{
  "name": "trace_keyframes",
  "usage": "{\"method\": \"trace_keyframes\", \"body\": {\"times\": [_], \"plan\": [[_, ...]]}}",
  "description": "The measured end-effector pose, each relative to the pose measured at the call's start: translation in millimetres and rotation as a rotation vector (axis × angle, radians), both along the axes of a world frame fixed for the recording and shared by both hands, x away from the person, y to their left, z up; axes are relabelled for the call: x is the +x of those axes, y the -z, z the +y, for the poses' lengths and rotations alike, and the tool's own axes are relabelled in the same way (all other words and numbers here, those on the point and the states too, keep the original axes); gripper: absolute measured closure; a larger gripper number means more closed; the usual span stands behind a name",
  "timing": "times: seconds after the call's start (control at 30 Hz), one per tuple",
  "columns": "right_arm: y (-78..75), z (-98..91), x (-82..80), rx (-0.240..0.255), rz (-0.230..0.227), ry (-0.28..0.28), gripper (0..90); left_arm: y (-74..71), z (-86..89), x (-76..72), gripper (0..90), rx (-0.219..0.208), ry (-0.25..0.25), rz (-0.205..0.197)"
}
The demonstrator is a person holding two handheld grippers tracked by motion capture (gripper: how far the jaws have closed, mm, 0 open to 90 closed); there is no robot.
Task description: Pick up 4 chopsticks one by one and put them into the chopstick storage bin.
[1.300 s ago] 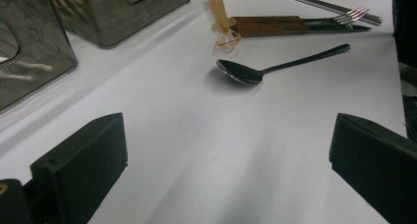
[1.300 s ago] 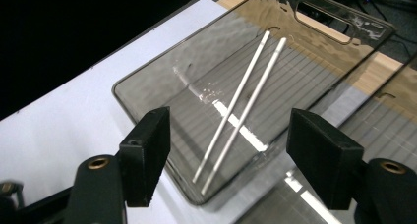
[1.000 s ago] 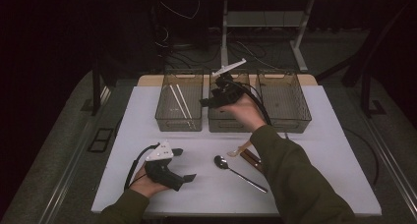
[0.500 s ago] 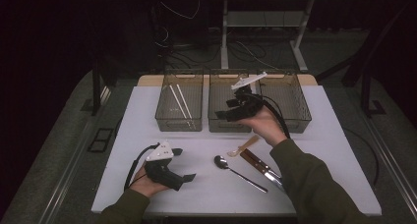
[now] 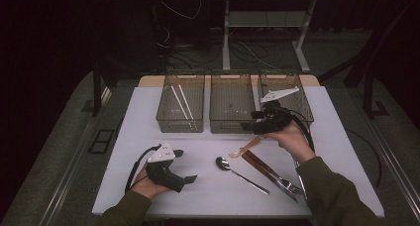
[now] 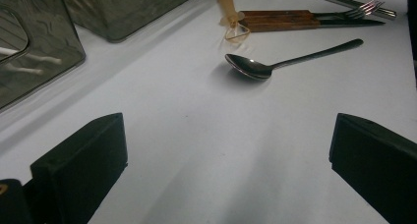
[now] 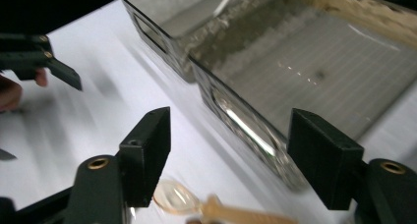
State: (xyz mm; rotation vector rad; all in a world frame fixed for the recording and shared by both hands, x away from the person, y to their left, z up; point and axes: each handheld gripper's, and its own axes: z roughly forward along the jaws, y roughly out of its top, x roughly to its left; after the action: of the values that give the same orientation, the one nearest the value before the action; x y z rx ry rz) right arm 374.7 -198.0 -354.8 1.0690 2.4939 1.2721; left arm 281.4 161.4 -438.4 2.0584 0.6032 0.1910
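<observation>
The right gripper (image 5: pixel 258 122) hovers with fingers (image 7: pixel 147 155) released and empty above the plastic spoon (image 5: pixel 246 147), which lies on the desk (image 5: pixel 341 151) just in front of the middle bin (image 5: pixel 232 104) — below them, untouched. Descending carelessly risks clipping that bin's near wall. The left gripper (image 5: pixel 185 165) rests open, well left.

A lab: white table (image 5: pixel 341 151), dark curtains, cables (image 5: pixel 247 52) on floor.
</observation>
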Motion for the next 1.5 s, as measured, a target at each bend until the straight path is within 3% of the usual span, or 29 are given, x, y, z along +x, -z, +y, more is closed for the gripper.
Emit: {"method": "trace_keyframes", "body": {"times": [0.1,0.3,0.57,0.67,0.97,1.23,1.5], "plan": [[5.0,-10.6,-5.8,-0.029,-0.004,0.026,35.9,-0.1,-0.2,-0.4,0.0,0.002,0.003,0.0],[13.5,-36.0,-15.1,-0.034,0.006,0.074,42.2,0.3,-0.3,-0.1,0.0,0.005,0.002,0.001],[29.3,-68.5,-21.3,-0.052,0.053,0.16,50.3,0.3,-0.8,-0.3,0.0,0.008,0.001,0.002],[36.3,-79.0,-21.4,-0.088,0.053,0.193,54.2,0.6,-1.3,-0.5,0.0,0.007,0.003,0.001],[59.3,-110.7,-16.4,-0.132,0.092,0.288,65.1,0.7,-2.1,-0.9,0.1,0.013,0.003,0.002],[74.7,-121.1,-9.5,-0.152,0.122,0.352,71.0,0.7,-2.2,-1.0,0.1,0.016,0.006,0.001],[80.6,-115.5,-7.0,-0.166,0.139,0.345,72.0,0.7,-2.3,-0.8,0.2,0.023,0.011,-0.001]]}}
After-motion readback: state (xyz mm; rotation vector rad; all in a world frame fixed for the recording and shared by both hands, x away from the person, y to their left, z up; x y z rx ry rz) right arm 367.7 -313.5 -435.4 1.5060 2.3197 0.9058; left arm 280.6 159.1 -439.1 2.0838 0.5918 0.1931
